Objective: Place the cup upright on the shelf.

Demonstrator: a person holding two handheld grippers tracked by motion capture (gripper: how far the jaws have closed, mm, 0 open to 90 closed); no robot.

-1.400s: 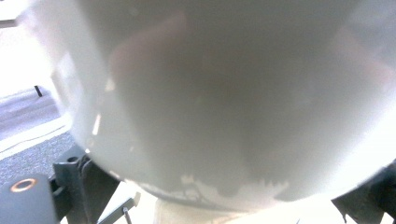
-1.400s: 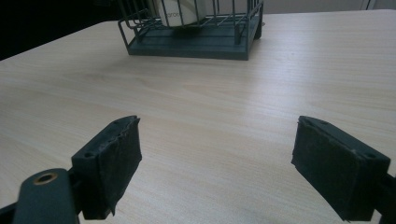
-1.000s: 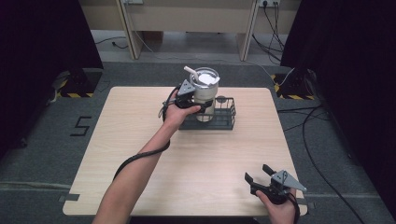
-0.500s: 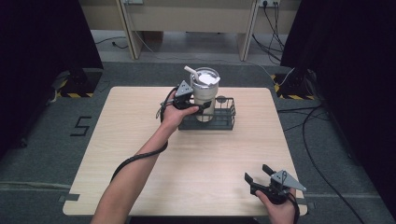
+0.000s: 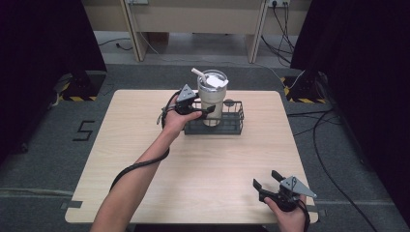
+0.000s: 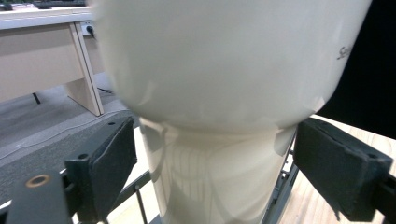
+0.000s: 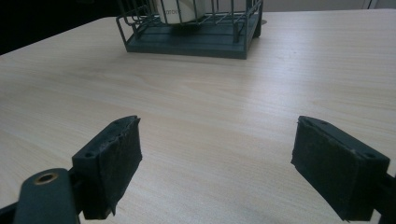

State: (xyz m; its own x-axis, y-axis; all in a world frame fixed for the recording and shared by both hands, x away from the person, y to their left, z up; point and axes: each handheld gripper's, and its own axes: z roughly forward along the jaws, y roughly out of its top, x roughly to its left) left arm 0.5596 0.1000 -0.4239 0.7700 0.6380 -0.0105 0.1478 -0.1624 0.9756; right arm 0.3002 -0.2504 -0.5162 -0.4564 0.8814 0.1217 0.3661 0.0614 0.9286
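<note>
High view shows a cream tumbler (image 5: 212, 99) standing upright in a dark wire basket (image 5: 234, 126) at the far middle of the wooden table (image 5: 145, 135), with a white straw (image 5: 198, 73) slanting out of its lid. The tumbler sits toward the basket's left end. The left gripper (image 5: 209, 110) is up against the tumbler's left side, held by the left hand (image 5: 177, 121), with its cable trailing back along the forearm. From the left gripper view the cup (image 6: 224, 93) lies between the two black pads (image 6: 112, 163), which are spread apart with a gap on each side, so they are not clamped on it. The right gripper (image 5: 267, 180) rests well apart at the near right edge of the table, its jaws wide apart over bare wood; its own view looks across the tabletop (image 7: 196, 107) to the basket (image 7: 187, 44)
</note>
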